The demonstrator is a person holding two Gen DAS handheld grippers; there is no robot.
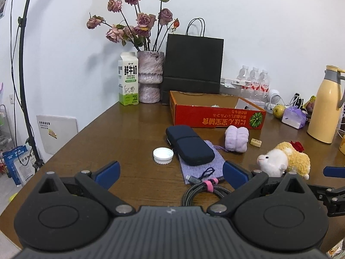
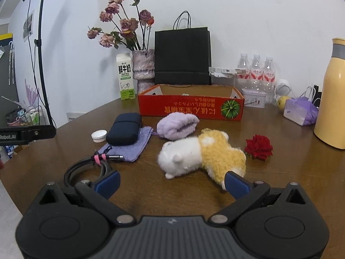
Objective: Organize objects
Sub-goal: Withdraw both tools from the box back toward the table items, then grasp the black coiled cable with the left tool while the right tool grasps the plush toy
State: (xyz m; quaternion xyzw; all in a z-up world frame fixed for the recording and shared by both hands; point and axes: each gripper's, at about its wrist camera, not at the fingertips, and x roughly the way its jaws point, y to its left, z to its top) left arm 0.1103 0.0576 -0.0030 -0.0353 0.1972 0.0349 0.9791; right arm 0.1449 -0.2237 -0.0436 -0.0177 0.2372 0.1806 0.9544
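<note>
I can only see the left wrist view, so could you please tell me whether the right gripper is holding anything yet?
Observer: No. The right gripper is open and empty, and the plush toy lies on the table just ahead of it.
Operator: Thank you. What is the red thing peeking out behind the toy?
Observer: It is a red rose head, lying on the table just right of the toy's yellow end.
Operator: Is anything behind the right corner of the red box?
Observer: Yes, a small lavender tin stands there, in front of the water bottles.
</note>
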